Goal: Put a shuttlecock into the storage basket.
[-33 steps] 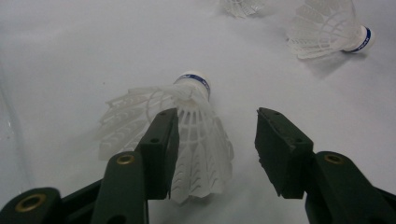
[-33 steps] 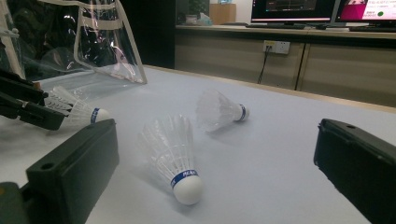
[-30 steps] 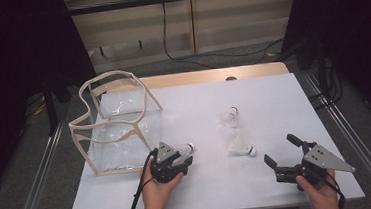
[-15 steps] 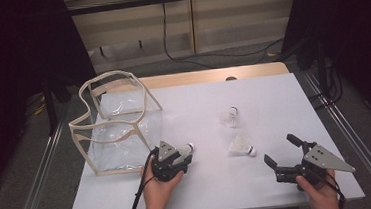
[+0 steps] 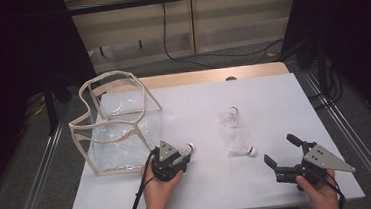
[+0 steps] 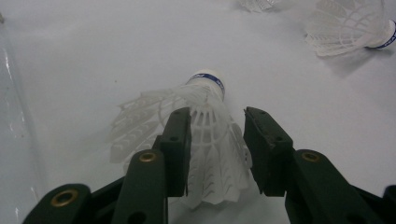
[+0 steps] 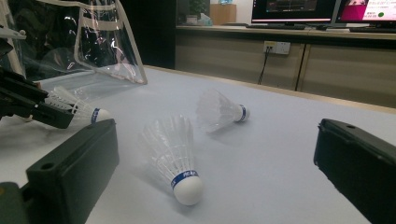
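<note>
A white feathered shuttlecock (image 6: 205, 93) with a blue-banded cork lies on the white table (image 5: 216, 197) beside the bag. My left gripper (image 6: 217, 116) has just been closing and its pads now touch both sides of the feather skirt. In the high view this left gripper (image 5: 182, 153) sits at the bag's front right corner, the cork (image 5: 190, 146) sticking out past its jaws. My right gripper (image 5: 281, 149) rests near the table's front right, open and holding nothing. In the right gripper view its jaws (image 7: 217, 140) frame a second shuttlecock (image 7: 175, 154) lying just ahead.
A clear plastic bag (image 5: 117, 125) with beige trim stands open at the table's left. Two loose shuttlecocks lie mid-table: one (image 5: 241, 146) near my right gripper, another (image 5: 229, 117) farther back. Metal rails run along both table sides.
</note>
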Action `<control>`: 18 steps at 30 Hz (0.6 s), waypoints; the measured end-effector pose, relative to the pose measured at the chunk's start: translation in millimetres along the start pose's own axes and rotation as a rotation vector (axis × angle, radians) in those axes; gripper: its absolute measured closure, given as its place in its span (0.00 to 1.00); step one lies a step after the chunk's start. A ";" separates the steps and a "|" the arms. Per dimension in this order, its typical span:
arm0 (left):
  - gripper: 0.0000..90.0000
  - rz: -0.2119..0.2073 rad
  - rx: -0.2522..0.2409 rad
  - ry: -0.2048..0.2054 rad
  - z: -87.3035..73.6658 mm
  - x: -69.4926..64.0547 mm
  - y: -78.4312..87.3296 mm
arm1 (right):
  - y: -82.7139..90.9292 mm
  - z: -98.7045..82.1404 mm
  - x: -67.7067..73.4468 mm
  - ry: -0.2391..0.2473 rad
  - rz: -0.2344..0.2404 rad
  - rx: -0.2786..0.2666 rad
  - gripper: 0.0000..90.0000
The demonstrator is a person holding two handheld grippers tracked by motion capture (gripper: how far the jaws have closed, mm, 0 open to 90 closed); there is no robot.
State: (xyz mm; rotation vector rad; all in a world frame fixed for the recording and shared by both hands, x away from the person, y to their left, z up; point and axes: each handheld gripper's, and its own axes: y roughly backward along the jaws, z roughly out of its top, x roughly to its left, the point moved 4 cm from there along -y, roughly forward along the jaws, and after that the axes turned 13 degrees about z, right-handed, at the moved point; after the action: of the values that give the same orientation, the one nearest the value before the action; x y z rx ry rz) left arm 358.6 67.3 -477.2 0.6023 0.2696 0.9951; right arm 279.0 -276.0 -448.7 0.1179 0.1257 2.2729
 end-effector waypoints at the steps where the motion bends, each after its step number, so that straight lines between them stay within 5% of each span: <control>1: 0.71 0.000 0.001 0.005 0.1 -0.3 -0.3 | 0.0 0.0 0.0 0.000 0.000 -0.001 0.00; 18: 0.89 0.009 0.023 0.001 2.1 -0.9 -5.4 | 0.3 0.3 -0.2 -0.001 0.003 -0.006 0.00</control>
State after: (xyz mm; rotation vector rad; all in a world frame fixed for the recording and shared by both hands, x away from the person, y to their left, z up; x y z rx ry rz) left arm 362.8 63.7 -478.7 0.6240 0.2798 1.0026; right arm 278.9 -276.3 -448.3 0.1160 0.1177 2.2758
